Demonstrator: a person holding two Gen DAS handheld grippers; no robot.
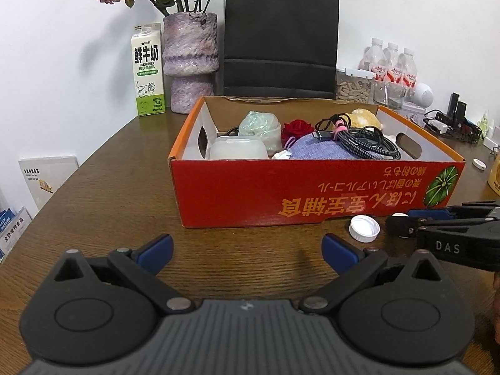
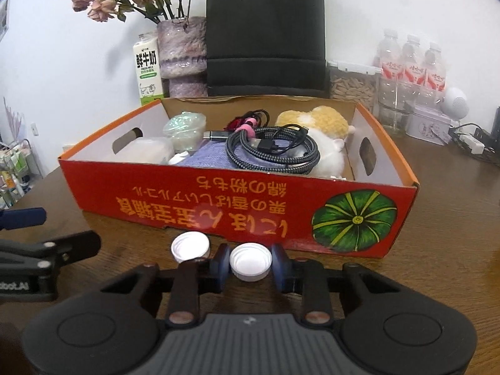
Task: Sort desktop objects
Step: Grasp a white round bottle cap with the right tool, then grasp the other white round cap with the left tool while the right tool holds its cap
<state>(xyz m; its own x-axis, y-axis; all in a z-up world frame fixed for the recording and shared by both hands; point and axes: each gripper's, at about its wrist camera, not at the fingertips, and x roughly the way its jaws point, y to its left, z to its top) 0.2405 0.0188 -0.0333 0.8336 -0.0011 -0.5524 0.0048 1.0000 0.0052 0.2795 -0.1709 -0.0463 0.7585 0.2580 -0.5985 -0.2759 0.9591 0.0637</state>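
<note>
1. Right wrist view: 2 white bottle caps lie on the table [image 2: 443, 218] before 1 red box [image 2: 237, 206]; 1 cap [image 2: 250, 262] sits between the right gripper [image 2: 249, 264] pads, the other cap [image 2: 190, 246] just to their left.
2. Right gripper's pads touch that cap, tilted down.
3. Left gripper [image 1: 247, 251] spreads wide, empty, tilted down.

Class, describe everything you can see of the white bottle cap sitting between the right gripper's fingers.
The white bottle cap is round, looks like plastic, and lies open side up on the brown wooden table, so its hollow inside and ribbed rim show. It sits just in front of the red cardboard box, between the blue pads of the right gripper, which sit against its sides. A second, similar cap lies apart to its left.
</note>
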